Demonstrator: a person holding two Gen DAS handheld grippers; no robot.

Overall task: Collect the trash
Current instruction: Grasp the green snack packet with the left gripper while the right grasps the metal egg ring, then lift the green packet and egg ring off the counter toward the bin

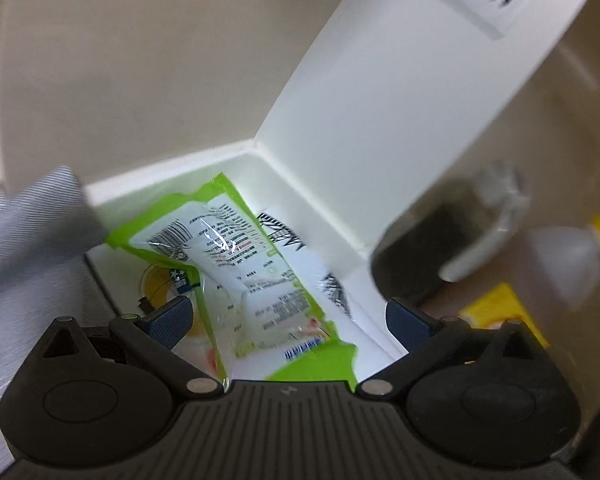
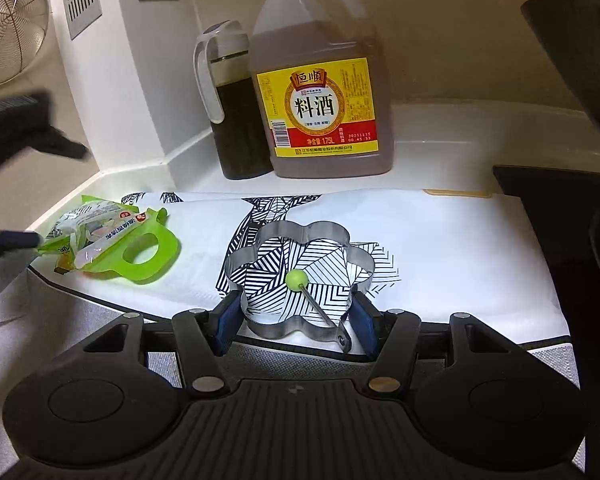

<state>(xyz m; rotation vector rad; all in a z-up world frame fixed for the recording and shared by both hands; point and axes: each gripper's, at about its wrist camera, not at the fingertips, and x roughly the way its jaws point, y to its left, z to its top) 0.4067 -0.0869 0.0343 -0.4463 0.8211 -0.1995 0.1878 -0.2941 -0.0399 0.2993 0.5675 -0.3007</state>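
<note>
Left wrist view shows the left tongs [image 1: 288, 316] spread wide around the green-and-white wrapper [image 1: 244, 280], which lies on the patterned cloth [image 1: 332, 288] over the desk [image 1: 160, 178], apparently not yet gripped. On the right, the right tongs [image 2: 294, 318] straddle a flower-shaped metal ring [image 2: 300, 276], their pads near its sides; whether they pinch cannot be told. Collection looks barely begun, with no bin visible.

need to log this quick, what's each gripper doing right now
Left gripper: open, green wrapper between its fingers, not clamped.
Right gripper: open around the flower-shaped metal ring.
</note>
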